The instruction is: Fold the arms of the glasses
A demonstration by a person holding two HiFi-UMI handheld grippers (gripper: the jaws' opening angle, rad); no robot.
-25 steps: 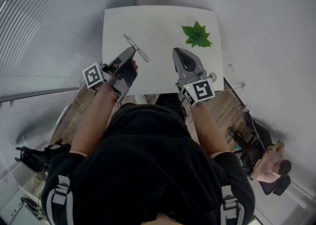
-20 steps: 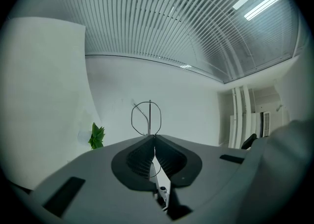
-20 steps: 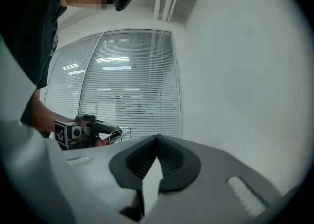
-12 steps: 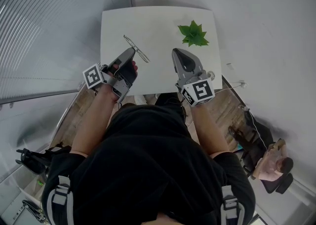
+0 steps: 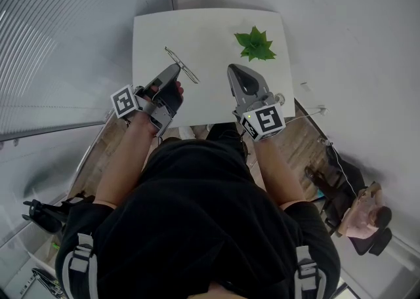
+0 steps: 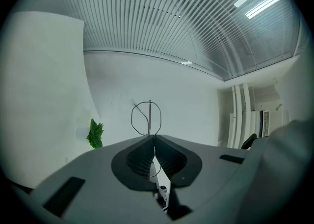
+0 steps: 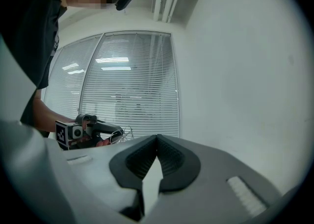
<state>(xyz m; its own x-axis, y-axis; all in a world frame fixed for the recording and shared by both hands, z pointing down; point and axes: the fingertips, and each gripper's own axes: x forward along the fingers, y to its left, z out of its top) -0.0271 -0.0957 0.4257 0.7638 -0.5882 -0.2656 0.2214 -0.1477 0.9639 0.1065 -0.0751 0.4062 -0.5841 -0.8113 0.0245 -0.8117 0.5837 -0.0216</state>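
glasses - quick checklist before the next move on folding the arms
1. Glasses gripped: ok. The left gripper has its fingers shut on the thin wire frame.
2. Right gripper free: ok. Its fingers are together with nothing between them.
3. Right gripper at the glasses: not ok. In the head view it sits off to the right of them, not touching.
4. Arms open or folded: cannot tell. The wire is too thin to read in any view.
5. Plant out of the way: ok. It stands at the far right of the table, away from both grippers.
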